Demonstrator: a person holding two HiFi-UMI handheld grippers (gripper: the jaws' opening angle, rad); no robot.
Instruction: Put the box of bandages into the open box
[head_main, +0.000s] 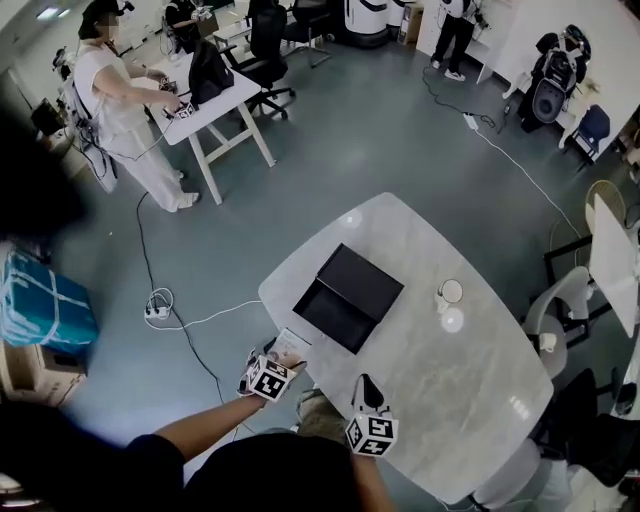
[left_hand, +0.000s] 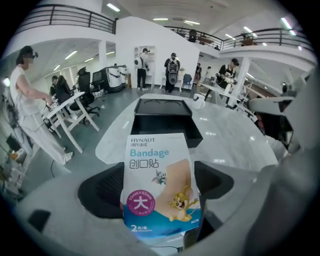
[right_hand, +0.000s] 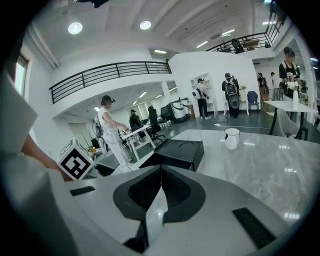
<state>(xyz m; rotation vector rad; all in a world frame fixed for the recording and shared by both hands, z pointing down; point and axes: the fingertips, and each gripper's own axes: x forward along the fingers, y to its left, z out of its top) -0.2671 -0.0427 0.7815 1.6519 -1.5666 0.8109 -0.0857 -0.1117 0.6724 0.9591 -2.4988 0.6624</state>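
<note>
The box of bandages (left_hand: 159, 185) is a flat white and blue carton with a cartoon print, and my left gripper (left_hand: 158, 192) is shut on it. In the head view this carton (head_main: 292, 343) hangs at the table's near left edge, just short of the open black box (head_main: 348, 297). The black box (left_hand: 164, 120) lies straight ahead of the left jaws, lid folded back. My right gripper (head_main: 368, 392) hovers over the near table edge, to the right of the left one. Its jaws (right_hand: 161, 175) are shut on nothing, with the black box (right_hand: 175, 152) ahead.
A white cup (head_main: 450, 292) stands on the marble table (head_main: 470, 390) to the right of the black box. Grey chairs (head_main: 565, 300) crowd the table's right side. A cable and power strip (head_main: 157, 310) lie on the floor at left. People work at a far desk (head_main: 215, 105).
</note>
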